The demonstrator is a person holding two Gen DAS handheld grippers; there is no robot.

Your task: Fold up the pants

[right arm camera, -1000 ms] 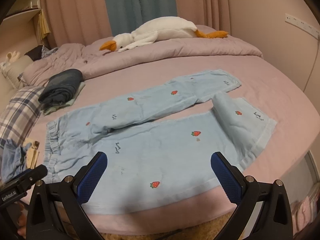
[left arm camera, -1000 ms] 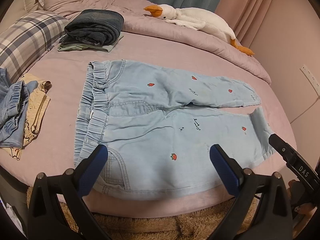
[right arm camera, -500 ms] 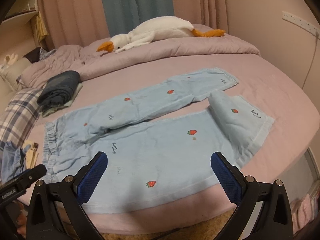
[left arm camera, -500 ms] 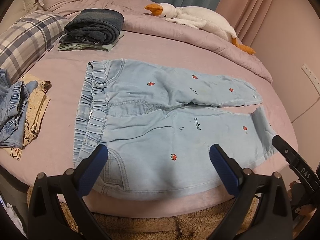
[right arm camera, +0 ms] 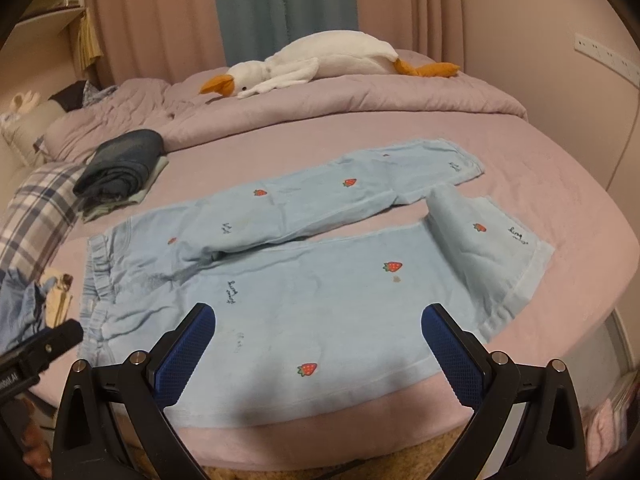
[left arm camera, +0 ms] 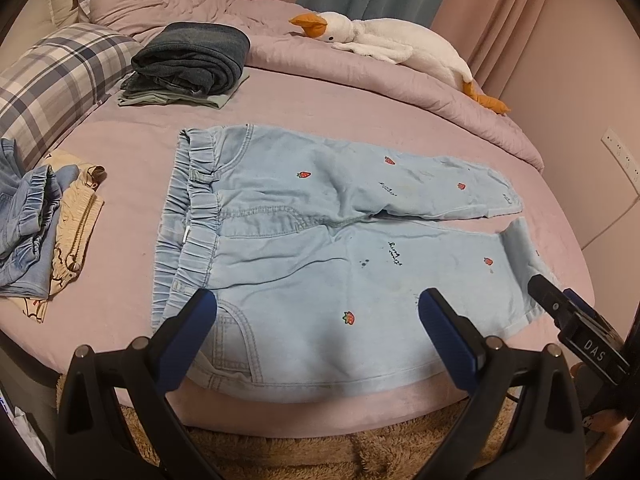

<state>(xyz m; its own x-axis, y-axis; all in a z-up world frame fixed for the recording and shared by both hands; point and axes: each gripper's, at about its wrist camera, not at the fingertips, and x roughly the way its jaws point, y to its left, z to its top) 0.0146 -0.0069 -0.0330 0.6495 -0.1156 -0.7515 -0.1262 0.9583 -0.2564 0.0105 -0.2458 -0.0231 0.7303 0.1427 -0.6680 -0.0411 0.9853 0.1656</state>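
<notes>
While flat: one pants (left arm camera: 320,248), two legs.

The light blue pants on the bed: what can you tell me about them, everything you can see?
The light blue pants look like soft, thin denim, dotted with small red strawberries and bits of dark script. They lie flat and unfolded on the pink bed, with the gathered elastic waistband toward the plaid pillow side and the legs slightly parted. The near leg's hem is turned back on itself, and there is a pocket by the waist. Both grippers hover open near the front edge; neither touches the pants.
</notes>
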